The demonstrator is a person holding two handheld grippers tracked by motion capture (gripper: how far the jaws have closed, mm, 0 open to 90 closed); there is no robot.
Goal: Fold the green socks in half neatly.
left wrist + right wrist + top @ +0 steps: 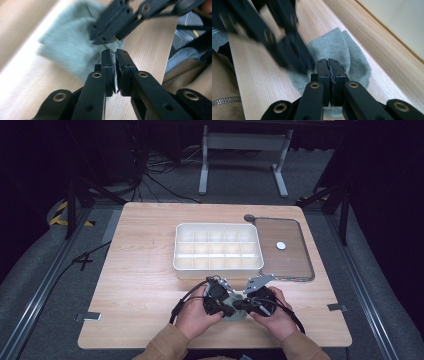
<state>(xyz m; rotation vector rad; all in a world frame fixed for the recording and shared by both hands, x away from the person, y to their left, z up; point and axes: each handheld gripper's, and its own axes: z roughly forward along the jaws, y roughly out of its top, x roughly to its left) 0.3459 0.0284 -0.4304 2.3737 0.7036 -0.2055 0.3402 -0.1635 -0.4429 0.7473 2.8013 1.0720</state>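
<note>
Pinching the grey-green cloth [342, 52] by thin edges, the left gripper [115, 53] and right gripper [328, 63] risk losing it if the hands pull apart unevenly over the table [145, 265].

a small grey-green knitted cloth [337, 50], soft and ribbed, lies crumpled and folded over itself on the light wooden table [140, 270] near its front edge. in the high view it sits just in front of the white compartment box [218, 247], one edge pinched up off the wood.
</note>
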